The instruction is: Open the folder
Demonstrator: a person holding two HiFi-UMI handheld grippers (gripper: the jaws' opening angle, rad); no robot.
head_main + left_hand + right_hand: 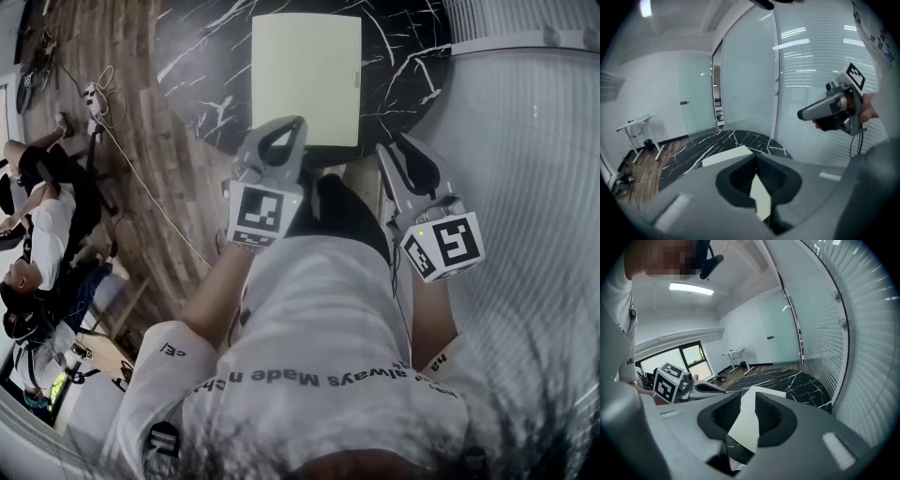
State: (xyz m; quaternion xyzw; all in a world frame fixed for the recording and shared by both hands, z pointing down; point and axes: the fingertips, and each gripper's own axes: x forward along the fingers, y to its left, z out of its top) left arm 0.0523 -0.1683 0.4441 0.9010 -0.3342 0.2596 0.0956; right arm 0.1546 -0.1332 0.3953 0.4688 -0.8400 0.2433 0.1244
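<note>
Black stone with white cracks makes the round table (202, 56), and it fills the top middle of the head view. To the left is a brown wood floor (131, 122). To the right is a wall of cloudy glass (534, 187). The folder (307, 80) is pale yellow-green. It lies flat and closed on the table, with its near edge close to the table's rim. The left gripper (295, 122) is low in the picture, and its tips sit over the folder's lower left corner. I cannot tell if they touch it. Its jaws are pressed together with nothing in them. The right gripper (401, 155) is just to the right of the folder's lower corner. Its jaws stand a little apart and hold nothing. Through that gap you can see the folder (745, 427) past them.
</note>
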